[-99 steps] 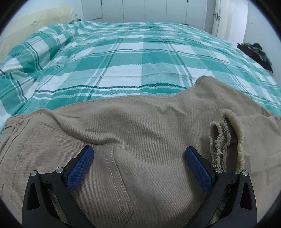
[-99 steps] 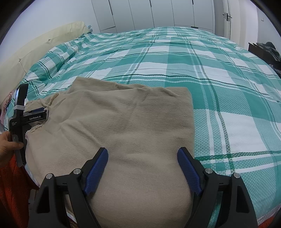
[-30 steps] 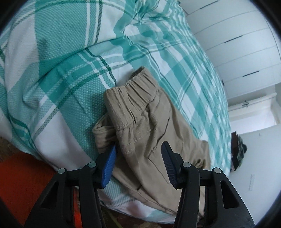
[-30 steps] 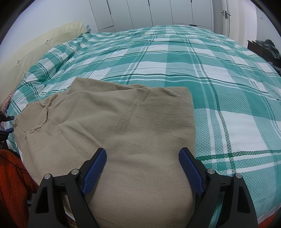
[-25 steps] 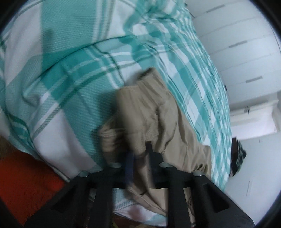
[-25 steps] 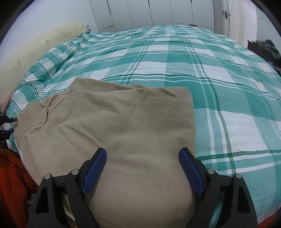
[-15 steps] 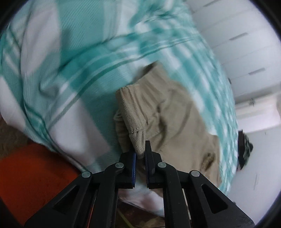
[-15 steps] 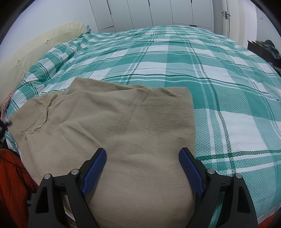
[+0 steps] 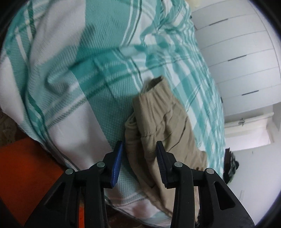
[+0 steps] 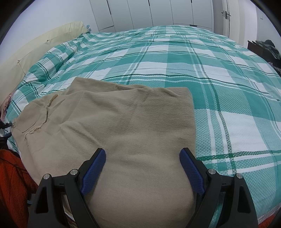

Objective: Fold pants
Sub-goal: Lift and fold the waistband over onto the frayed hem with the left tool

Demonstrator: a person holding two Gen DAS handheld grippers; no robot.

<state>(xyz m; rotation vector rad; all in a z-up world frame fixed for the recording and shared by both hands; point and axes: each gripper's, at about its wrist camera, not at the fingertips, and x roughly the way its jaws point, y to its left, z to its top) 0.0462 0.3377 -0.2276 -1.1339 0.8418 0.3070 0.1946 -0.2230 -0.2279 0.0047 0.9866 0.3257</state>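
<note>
Tan pants [image 10: 123,126] lie folded on a green and white checked bed cover [image 10: 219,79], near its front edge. My right gripper [image 10: 143,157] is open and hovers over the folded leg end, its blue pads [image 10: 191,168] apart. In the left wrist view the pants' waistband end [image 9: 158,119] hangs at the bed's edge. My left gripper [image 9: 139,152] is open, with the waistband corner between its pads [image 9: 116,157] and not pinched. A frayed tear [image 10: 46,112] shows at the left.
A cream headboard [image 10: 35,49] runs along the far left. White wardrobe doors [image 10: 158,12] stand behind the bed. An orange-red cloth [image 10: 12,184] lies beside the bed below the pants. Dark clothes [image 10: 267,47] sit on furniture at the far right.
My left gripper swung round to the waistband end, shut on its corner half a second ago, and has now opened again. The right gripper has not moved.
</note>
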